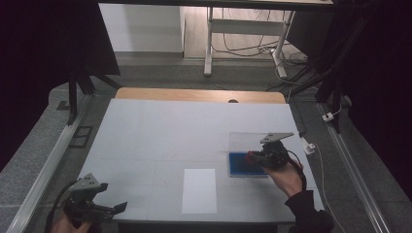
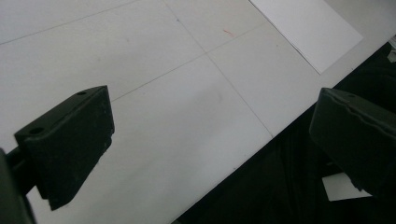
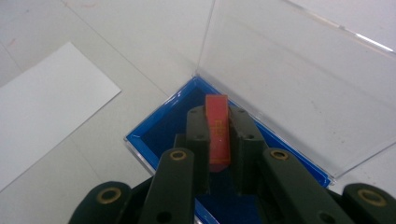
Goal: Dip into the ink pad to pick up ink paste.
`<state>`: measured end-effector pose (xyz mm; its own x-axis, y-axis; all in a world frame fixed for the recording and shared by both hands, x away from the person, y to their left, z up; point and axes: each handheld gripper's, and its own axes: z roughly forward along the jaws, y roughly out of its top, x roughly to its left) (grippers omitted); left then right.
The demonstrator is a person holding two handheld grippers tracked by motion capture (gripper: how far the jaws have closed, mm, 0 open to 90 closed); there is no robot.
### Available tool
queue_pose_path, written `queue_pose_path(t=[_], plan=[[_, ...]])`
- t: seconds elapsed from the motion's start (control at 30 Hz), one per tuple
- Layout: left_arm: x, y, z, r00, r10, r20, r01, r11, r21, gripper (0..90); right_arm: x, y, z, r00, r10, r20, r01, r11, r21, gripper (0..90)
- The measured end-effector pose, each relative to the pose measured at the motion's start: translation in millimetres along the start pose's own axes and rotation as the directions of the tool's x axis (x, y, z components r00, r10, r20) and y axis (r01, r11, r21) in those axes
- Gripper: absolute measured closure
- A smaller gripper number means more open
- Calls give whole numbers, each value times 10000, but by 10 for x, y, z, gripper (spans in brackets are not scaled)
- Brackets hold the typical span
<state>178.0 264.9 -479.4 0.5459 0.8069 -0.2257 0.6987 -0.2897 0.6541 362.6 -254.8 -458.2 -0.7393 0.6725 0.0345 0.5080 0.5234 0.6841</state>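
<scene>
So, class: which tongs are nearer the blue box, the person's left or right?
Right. The right tongs are directly over the blue box, clamping a red piece. The left tongs hover open at the table's near-left corner, far from it.

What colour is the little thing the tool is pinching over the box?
Red: the small flat piece shows best in the right gripper view, above the blue box.

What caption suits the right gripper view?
Right gripper clamps a red piece over an open blue box with clear lid.
</scene>
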Motion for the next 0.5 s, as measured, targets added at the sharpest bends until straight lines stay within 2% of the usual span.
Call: queue_pose_path(t=[0.17,0.33,0.4,0.5], plan=[[9,2,4,10000,-25,52,25,10000,-18,1,-11,6,-20,9999,146,-13,-146,9998,-110,802],[7,4,3,10000,9,56,-9,10000,1,1,-1,12,-15,9999,75,-70,-75,9999,-90,802],[7,4,2,10000,11,59,-11,10000,-5,1,7,15,-3,9998,175,-61,-176,9998,-41,802],[6,5,4,10000,12,69,-12,10000,2,2,24,5,28,9999,88,-96,-86,9998,162,802]])
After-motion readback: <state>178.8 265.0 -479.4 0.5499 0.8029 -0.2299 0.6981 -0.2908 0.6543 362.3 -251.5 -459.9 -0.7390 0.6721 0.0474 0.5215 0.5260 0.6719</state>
